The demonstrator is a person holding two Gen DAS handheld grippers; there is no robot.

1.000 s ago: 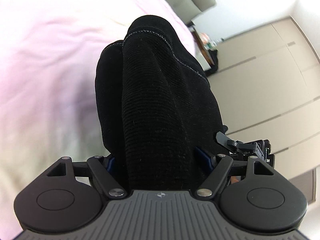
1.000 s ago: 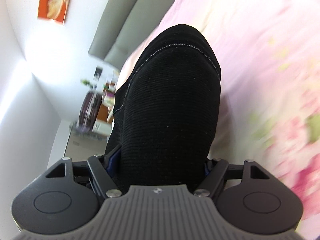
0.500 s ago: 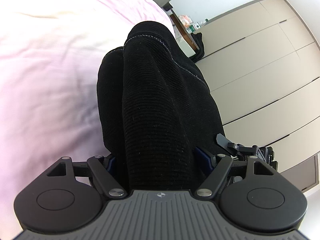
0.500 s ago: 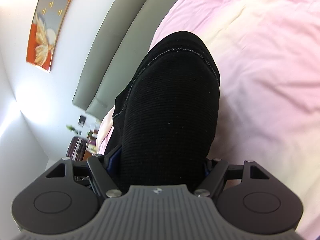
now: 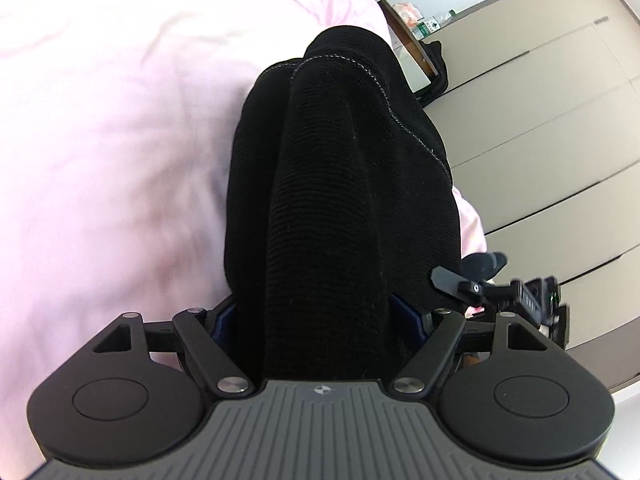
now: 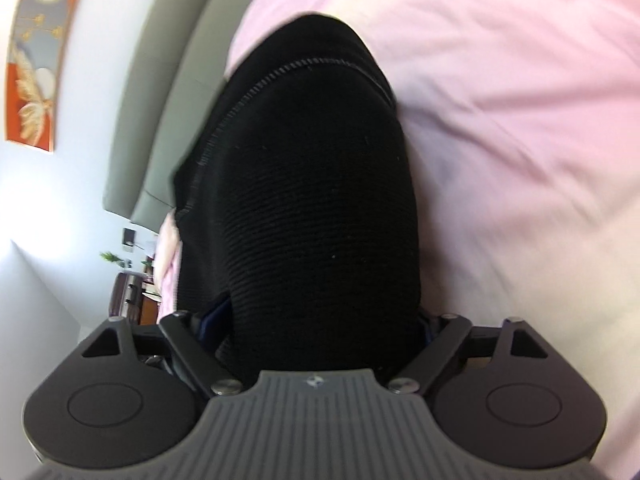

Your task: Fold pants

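The black knit pants (image 5: pixel 340 152) are bunched between the jaws of my left gripper (image 5: pixel 320 240) and drape over its fingers, hiding the tips. The bundle fills the gap between the blue pads, and the jaws stand wide and shut on it. In the right wrist view the same pants (image 6: pixel 312 140) cover my right gripper (image 6: pixel 316 232). Its jaws are opening with the cloth still between them, and the left pad (image 6: pixel 214 320) shows beside the cloth. Both bundles hang just over the pink bed sheet (image 5: pixel 120 140). Part of the right gripper (image 5: pixel 500 292) shows at the left view's right edge.
The pink sheet (image 6: pixel 520 120) spreads on the right of the right wrist view, with a grey headboard (image 6: pixel 168 100) and a wall picture (image 6: pixel 36 60) on its left. Beige wardrobe doors (image 5: pixel 540 100) and a bedside table with bottles (image 5: pixel 420 24) stand beyond the bed edge.
Both grippers have moved across and down toward the sheet with the pants. The right jaws have spread, and the hem on that bundle's left side has loosened outward.
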